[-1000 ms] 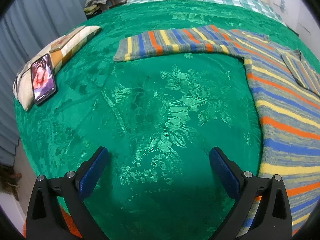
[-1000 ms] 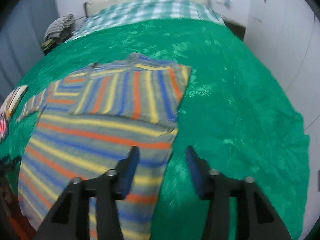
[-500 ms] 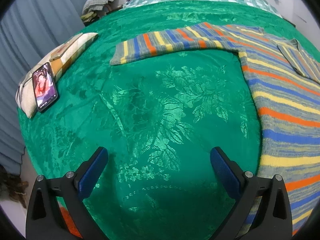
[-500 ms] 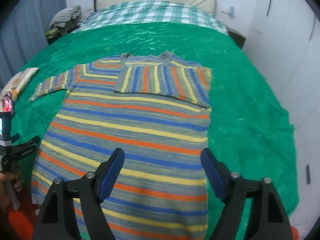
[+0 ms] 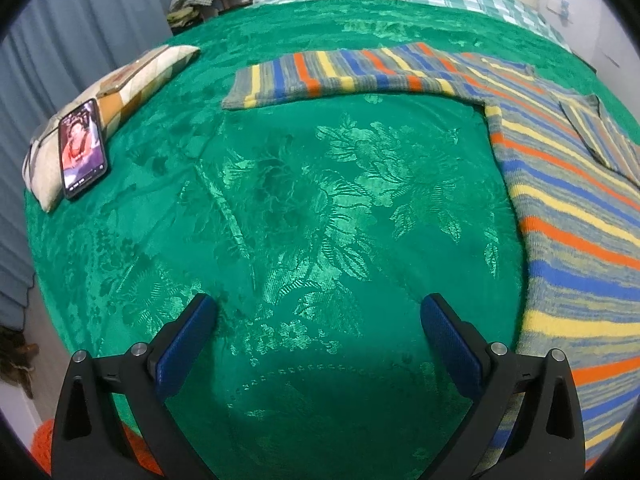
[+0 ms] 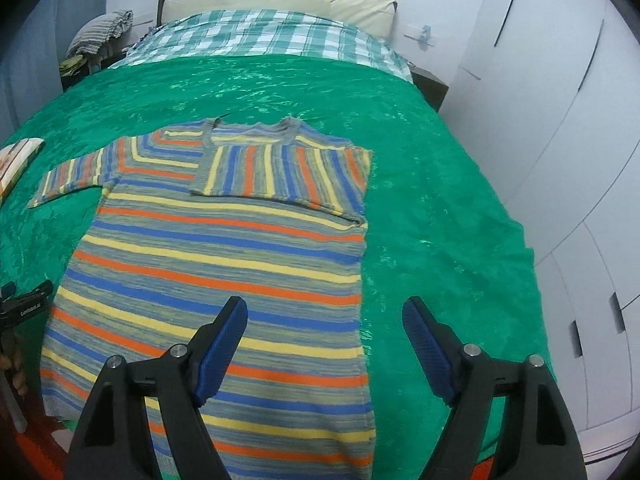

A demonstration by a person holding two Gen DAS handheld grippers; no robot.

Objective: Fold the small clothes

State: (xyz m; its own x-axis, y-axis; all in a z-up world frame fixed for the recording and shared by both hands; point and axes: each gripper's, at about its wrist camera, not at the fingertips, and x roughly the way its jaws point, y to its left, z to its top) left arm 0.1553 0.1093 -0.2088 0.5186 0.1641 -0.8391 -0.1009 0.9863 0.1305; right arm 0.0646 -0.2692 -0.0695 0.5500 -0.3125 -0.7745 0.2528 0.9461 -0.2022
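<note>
Since the earlier frame, the right gripper (image 6: 322, 314) has drawn back from the sweater's right shoulder toward its hem, and its jaws have just been opening, with nothing between them. It now hangs above the sweater's lower right edge with the jaws wide apart, the left blue pad over the stripes and the right pad over the green bedspread (image 6: 440, 208). Left gripper (image 5: 318, 316) likewise stands wide apart and empty, above bare bedspread just left of the sweater's body; in the right wrist view part of it shows at the left border, with a hand below it. The striped sweater (image 6: 224, 264) lies flat on the bedspread, collar toward the head of the bed. Its right sleeve (image 6: 280, 172) is folded inward across the chest; its left sleeve (image 5: 344, 74) lies stretched out straight on the bedspread. Well to the left of that sleeve, a phone (image 5: 82, 148) with a lit screen rests on a patterned cushion (image 5: 140, 76) at the bed's edge. A checked blanket (image 6: 264, 36) covers the head of the bed, and white wardrobe doors (image 6: 560, 120) stand along the right side.
</note>
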